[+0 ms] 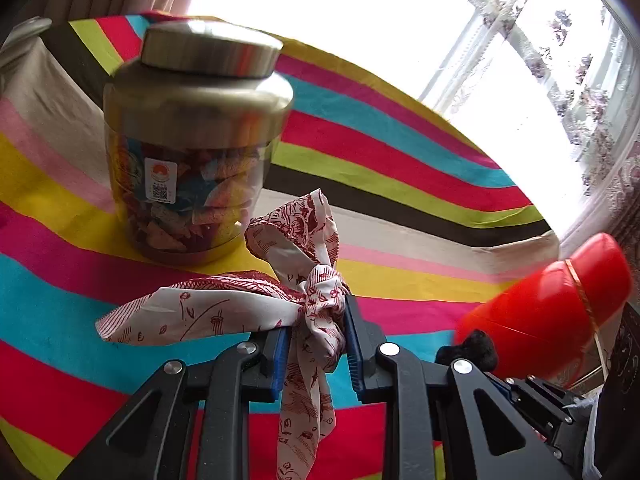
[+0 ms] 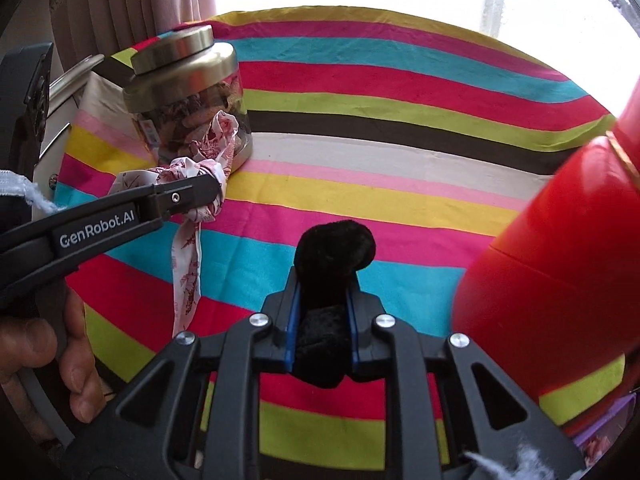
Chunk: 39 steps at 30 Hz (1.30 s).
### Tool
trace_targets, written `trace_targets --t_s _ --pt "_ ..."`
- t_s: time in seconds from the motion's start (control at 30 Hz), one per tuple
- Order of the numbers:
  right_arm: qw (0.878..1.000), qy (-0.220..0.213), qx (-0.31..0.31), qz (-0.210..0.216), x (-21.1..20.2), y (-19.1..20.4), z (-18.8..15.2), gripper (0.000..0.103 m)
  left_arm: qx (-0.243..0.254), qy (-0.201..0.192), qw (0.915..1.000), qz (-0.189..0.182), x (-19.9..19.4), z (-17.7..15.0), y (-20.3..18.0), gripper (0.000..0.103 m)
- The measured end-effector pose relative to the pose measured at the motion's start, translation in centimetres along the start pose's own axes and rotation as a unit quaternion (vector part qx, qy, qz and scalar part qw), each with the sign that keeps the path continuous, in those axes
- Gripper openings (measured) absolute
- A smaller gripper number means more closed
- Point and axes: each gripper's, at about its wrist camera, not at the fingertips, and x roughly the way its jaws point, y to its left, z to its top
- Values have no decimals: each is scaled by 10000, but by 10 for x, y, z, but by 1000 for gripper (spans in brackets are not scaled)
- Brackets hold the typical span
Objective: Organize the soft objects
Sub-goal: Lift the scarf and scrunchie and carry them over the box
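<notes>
My left gripper [image 1: 318, 320] is shut on a white scarf with a red print [image 1: 224, 304], tied in a knot, and holds it above the striped cloth. The scarf's tail hangs down between the fingers. In the right wrist view the left gripper [image 2: 212, 188] shows at the left with the scarf [image 2: 208, 152] in its tip. My right gripper [image 2: 323, 288] is shut on a black fuzzy soft object [image 2: 334, 248], which sticks out past the fingertips. That black object [image 1: 468, 350] also shows in the left wrist view.
A glass jar with a metal lid [image 1: 196, 148], full of coloured pieces, stands on the striped tablecloth [image 1: 400, 160]; it also shows in the right wrist view [image 2: 188, 92]. A large red container [image 2: 560, 260] lies at the right. A bright window is behind.
</notes>
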Motion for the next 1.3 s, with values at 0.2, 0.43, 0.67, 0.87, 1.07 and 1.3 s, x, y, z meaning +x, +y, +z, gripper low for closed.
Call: trace_targets --t_s 0.2,0.43,0.67,0.87,1.07,1.3 --pt "9995 -228 177 -146 -37 -7 -11 23 36 -102 9996 -246 -35 -21 -16 26" --pt "9973 -492 449 -310 -91 -22 -37 23 292 -226 9976 -588 -77 -43 -49 26" --pt "9927 -812 695 -557 -154 -42 -70 23 735 -238 9925 -951 -114 -71 -93 26" --pt "9863 -1003 1022 -824 -206 -71 -105 23 1033 -73 9852 -1364 -138 -100 -135 26" --pt "9750 -1164 1434 -1236 -249 -109 -138 23 1734 157 9671 -1854 -165 -139 -194 26" --pt "9580 -1230 1903 -1756 -284 -149 -174 23 2042 596 9439 -2525 -171 -160 -249 26"
